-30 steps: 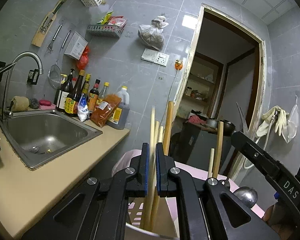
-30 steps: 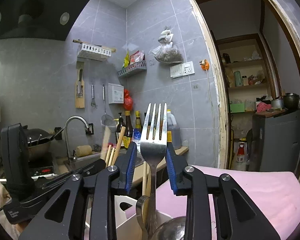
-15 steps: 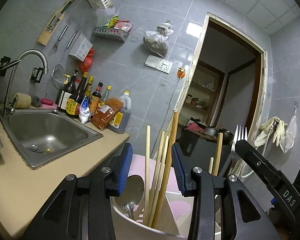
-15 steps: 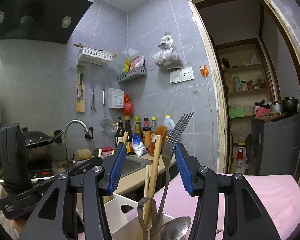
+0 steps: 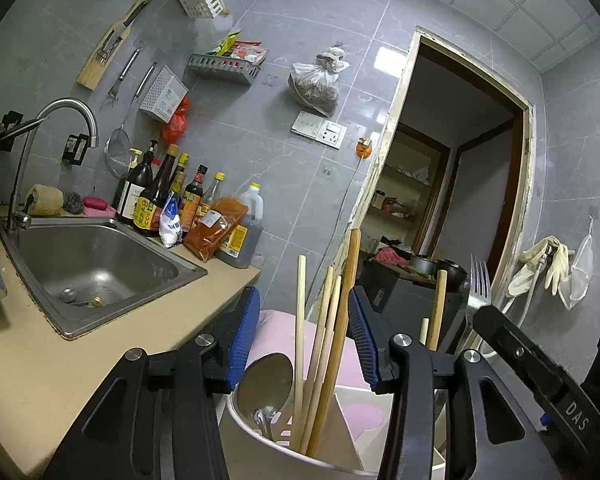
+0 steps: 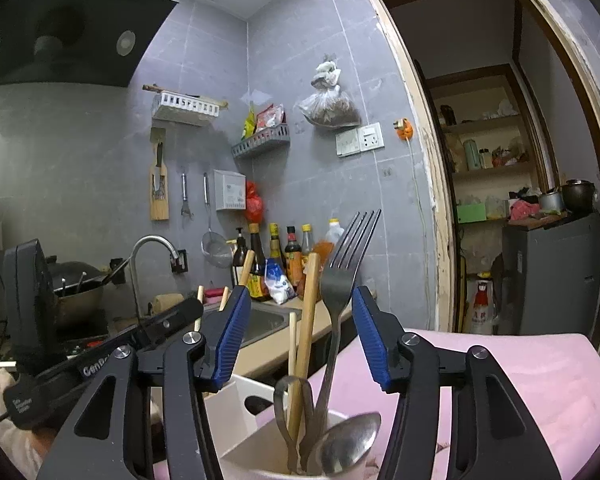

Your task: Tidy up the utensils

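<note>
The left gripper [image 5: 303, 334] is seen with jaws spread, nothing pinched — the long wooden chopsticks [image 5: 324, 344] stand between them, upright in the white divided plastic utensil holder [image 5: 352, 444] beside a steel spoon [image 5: 266, 380]. The right gripper [image 6: 298, 336] is likewise spread wide; the steel four-tined fork [image 6: 342, 280] leans free between its jaws in that holder, which rests on the pink-covered tabletop [image 6: 540, 368].

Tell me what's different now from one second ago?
Both grippers let go. The left gripper opened off the chopsticks, and the right gripper opened off the fork, which tipped to lean right. Chopsticks, fork and spoon stayed standing in the white holder.
</note>
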`<state>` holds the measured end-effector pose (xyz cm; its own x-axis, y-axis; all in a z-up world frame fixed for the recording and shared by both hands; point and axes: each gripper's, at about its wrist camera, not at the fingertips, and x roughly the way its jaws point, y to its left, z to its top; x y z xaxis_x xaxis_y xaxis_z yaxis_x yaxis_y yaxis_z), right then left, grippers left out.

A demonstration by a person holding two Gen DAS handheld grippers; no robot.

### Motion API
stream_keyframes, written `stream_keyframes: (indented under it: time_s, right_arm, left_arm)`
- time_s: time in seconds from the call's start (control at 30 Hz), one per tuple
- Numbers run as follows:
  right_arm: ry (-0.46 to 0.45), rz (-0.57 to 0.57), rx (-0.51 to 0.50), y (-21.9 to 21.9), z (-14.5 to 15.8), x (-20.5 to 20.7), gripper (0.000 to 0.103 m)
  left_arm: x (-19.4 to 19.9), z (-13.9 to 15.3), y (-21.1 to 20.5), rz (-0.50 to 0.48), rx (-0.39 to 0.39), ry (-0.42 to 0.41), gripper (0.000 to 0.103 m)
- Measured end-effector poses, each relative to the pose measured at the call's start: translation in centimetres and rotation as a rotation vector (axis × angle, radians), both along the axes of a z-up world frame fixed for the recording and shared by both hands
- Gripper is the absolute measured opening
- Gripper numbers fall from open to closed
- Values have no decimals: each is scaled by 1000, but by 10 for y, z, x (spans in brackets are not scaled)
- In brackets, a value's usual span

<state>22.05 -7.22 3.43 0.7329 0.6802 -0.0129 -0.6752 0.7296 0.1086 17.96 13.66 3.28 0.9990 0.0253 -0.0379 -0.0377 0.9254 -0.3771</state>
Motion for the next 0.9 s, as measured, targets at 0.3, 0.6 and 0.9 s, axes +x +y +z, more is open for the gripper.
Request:
stream_keyframes:
  time_s: [0.3, 0.6, 0.9]
  right_arm:
    - [15, -10, 9, -6, -3, -3, 56]
    - [14, -16, 10, -7, -3, -3, 58]
    - [14, -20, 11, -9, -3, -4, 58]
  left_arm:
    - [-1, 1, 0, 0, 1, 2, 42]
    - [0, 2, -2, -4, 12, 2, 42]
    - [-1, 2, -3, -3, 13, 2, 42]
